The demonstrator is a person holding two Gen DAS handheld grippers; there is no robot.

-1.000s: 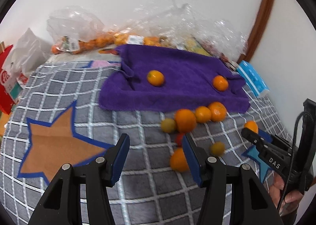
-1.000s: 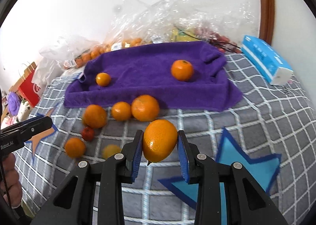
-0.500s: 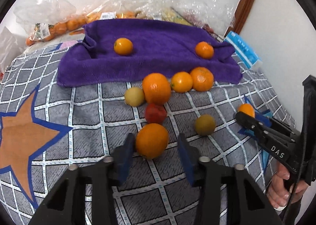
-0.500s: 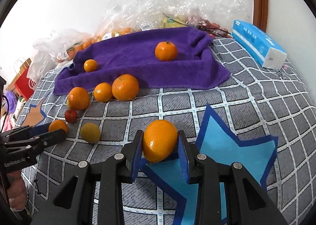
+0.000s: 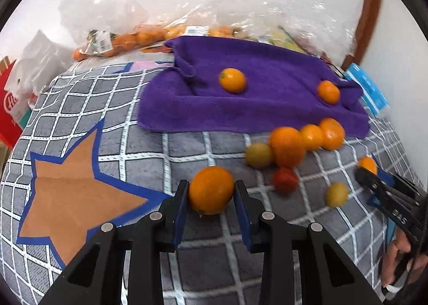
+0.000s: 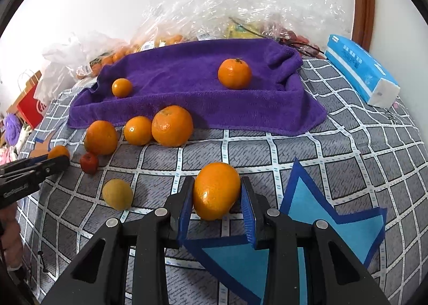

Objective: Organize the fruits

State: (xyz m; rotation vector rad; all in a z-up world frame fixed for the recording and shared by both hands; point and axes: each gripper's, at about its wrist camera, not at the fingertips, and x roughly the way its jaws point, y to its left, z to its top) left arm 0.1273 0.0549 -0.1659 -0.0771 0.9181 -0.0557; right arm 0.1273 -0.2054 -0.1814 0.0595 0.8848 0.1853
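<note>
From the left wrist, the left gripper (image 5: 211,192) is clamped on an orange (image 5: 211,190), both blue pads pressing its sides. It sits over the grey checked cloth (image 5: 149,149), just right of the orange star (image 5: 72,195). The fruit looks nearly round, its stem end turned down toward the camera. Beyond it, a purple towel (image 5: 267,107) carries two small oranges (image 5: 232,80), well apart. A loose cluster of fruit (image 5: 287,145) lies in front of the towel's near edge (some of it blurred), with a red fruit (image 5: 285,179) and a yellowish one (image 5: 336,194) closer in. Clear plastic bags (image 5: 128,37) at the back hold more oranges. The right gripper (image 5: 374,174) shows at the right edge, holding another orange.

From the right wrist, the right gripper (image 6: 217,196) grips a second orange (image 6: 216,190) between its pads, above the edge of the blue star (image 6: 321,214). This one is slightly oval, its long axis tilted up and to the right. The towel (image 6: 187,107) again bears two oranges (image 6: 234,73); three more (image 6: 172,125) touch in a row at its front. A blue tissue pack (image 6: 358,67) lies to the right.
</note>
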